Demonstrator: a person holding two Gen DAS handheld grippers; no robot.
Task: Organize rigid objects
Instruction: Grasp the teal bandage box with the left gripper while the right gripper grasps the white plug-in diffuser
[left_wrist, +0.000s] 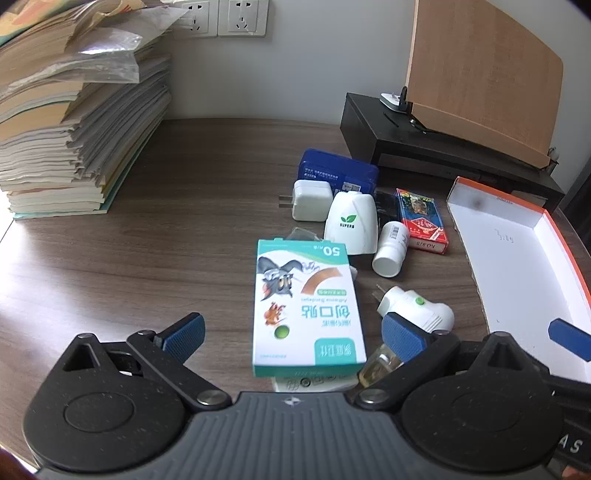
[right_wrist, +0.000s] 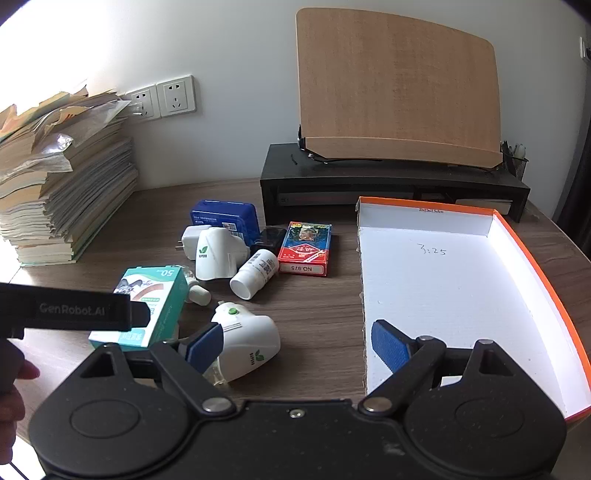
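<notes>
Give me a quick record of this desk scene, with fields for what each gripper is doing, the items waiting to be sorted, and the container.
left gripper: open, fingers either side of the bandage box, not closed on it
right gripper: open, holds nothing, at the box's near left edge
container: orange-edged white box, nothing inside
loose items: two white plug-in devices, white bottle on its side, card pack, blue case, white charger
backdrop: paper stack, black riser
</notes>
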